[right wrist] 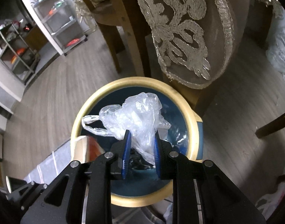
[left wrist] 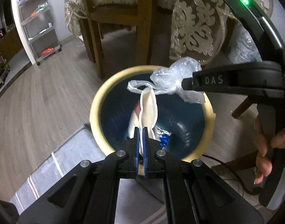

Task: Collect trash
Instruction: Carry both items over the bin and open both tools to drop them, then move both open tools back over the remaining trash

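The left hand-held gripper [left wrist: 141, 130] is pinched shut on a flattened white paper cup [left wrist: 148, 110], gripping it by one end. The cup's long axis runs straight ahead along the fingers, its free end pointing away over the mouth of the round trash bin [left wrist: 97, 100]. In the right wrist view the same cup shows only as a pale edge at the bin's left rim, too blurred to read further.

The right hand-held gripper [right wrist: 141, 138] has its blue pads [right wrist: 126, 149] a little apart and pressed on a crumpled clear plastic bag [right wrist: 136, 112]. The bag bunches upward and forward from the pads, and one twisted handle loop trails off to the left. In the left wrist view that bag hangs from the tip of the right gripper [left wrist: 185, 83] above the far side of the bin, its loop touching or just beside the cup's far end; which, I cannot tell.

The bin has a cream rim [right wrist: 179, 97] and a dark blue liner [left wrist: 181, 112]. Inside it lie some pale and blue scraps, blurred. The bin stands on a grey wood-look floor [left wrist: 40, 93], beside a chair leg [left wrist: 142, 37] and a hanging lace tablecloth [right wrist: 189, 37]. A person's fingers [left wrist: 263, 155] wrap the right gripper's handle.
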`<state>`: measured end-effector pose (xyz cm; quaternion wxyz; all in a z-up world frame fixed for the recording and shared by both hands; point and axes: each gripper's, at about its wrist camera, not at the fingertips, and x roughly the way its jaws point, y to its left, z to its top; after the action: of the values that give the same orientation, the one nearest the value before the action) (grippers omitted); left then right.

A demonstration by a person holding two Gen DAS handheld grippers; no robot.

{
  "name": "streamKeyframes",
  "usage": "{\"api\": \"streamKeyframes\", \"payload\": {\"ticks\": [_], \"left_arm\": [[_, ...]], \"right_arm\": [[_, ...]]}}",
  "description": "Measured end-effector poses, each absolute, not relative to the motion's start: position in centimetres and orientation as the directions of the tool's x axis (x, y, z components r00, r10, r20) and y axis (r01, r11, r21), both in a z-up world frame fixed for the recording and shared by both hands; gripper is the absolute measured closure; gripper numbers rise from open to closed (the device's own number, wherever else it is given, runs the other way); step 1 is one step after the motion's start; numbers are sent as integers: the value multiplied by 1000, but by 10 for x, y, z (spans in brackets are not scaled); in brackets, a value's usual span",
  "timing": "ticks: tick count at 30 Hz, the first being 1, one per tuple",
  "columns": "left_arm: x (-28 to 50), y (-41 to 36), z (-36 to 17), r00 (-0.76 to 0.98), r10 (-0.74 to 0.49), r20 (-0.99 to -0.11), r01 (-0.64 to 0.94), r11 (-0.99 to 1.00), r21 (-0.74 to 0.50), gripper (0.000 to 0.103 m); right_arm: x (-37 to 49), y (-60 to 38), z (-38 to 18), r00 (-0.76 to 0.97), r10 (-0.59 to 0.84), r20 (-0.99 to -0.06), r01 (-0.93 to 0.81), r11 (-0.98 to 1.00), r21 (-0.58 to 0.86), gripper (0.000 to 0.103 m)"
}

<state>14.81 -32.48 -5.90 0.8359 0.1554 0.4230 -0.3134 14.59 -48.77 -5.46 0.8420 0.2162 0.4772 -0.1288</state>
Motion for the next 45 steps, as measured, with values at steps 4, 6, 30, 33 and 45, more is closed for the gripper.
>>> {"api": "streamKeyframes", "payload": {"ticks": [4, 6, 30, 33, 45], "left_arm": [[151, -320, -54, 458, -395, -797, 645, 764, -8, 100], [150, -315, -52, 468, -393, -791, 640, 768, -3, 100], [121, -198, -18, 569, -274, -775, 449, 893, 14, 25], [107, -171, -2, 594, -272, -757, 423, 906, 6, 22], [34, -71, 40, 668, -214, -712, 361, 931, 60, 18]], "right_arm": [[151, -485, -52, 521, -15, -853, 413, 879, 237, 76], [153, -483, -52, 518, -19, -855, 405, 886, 226, 75], [151, -436, -5, 652, -81, -754, 244, 964, 107, 8], [139, -420, 17, 712, -89, -697, 204, 976, 83, 7], [93, -354, 58, 814, -12, -581, 91, 990, 107, 6]]}}
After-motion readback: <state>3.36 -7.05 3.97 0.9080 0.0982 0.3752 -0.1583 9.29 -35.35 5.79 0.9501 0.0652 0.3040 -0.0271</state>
